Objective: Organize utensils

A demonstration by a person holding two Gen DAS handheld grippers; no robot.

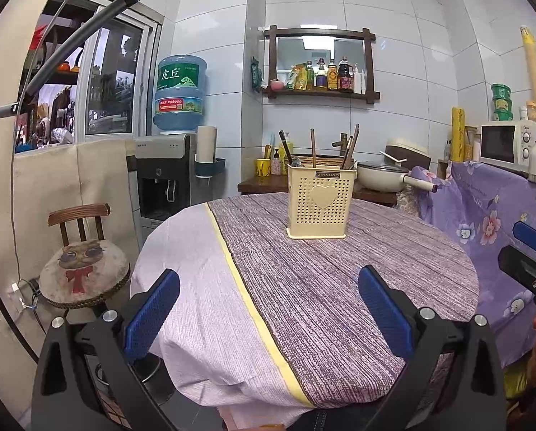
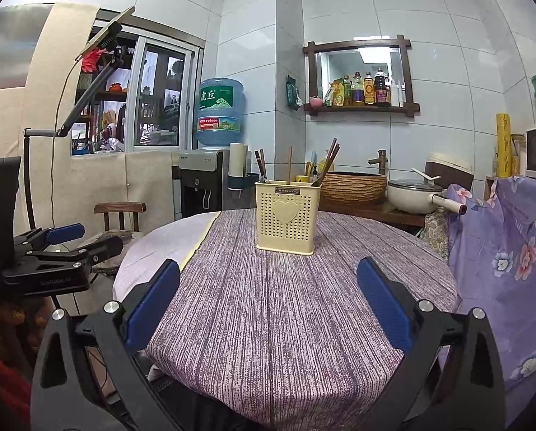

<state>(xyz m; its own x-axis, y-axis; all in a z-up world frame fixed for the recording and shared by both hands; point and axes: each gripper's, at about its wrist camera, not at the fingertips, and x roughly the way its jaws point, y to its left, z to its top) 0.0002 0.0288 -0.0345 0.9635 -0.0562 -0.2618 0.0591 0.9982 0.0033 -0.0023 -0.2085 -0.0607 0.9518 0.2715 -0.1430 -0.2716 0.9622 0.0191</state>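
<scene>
standing upright toward the far side of the round worktop (image 1: 339, 305) is a cream perforated utensil holder (image 1: 317, 204), with a raised heart on its front face and a small dark label just under the rim. chopsticks (image 1: 350, 151) and other long handles poke out of its top, some leaning right, one near the middle almost upright; a spoon bowl shows at the left rim, though what the remaining handles belong to cannot be told. the holder rests on the darker, streaked purple part of the tablecloth (image 1: 203, 287), to the right of a yellow stripe that divides it from a pale lilac part.

the left claw (image 1: 269, 318) hangs over the near edge of the worktop with its blue pads spread wide and nothing between them. the right claw (image 2: 268, 309) is likewise wide apart and holds nothing, also at the near edge, well apart from the holder. in the right wrist view the left claw appears at the far left, off the worktop's edge.

behind the worktop a wooden counter carries a woven basket (image 2: 354, 186) and a cream pot (image 2: 415, 195) with a lid. a water dispenser (image 1: 167, 172) with a blue bottle stands to the left, near a wooden chair (image 1: 83, 262) with a cat cushion. a floral purple cloth (image 1: 490, 230) drapes at the right.
</scene>
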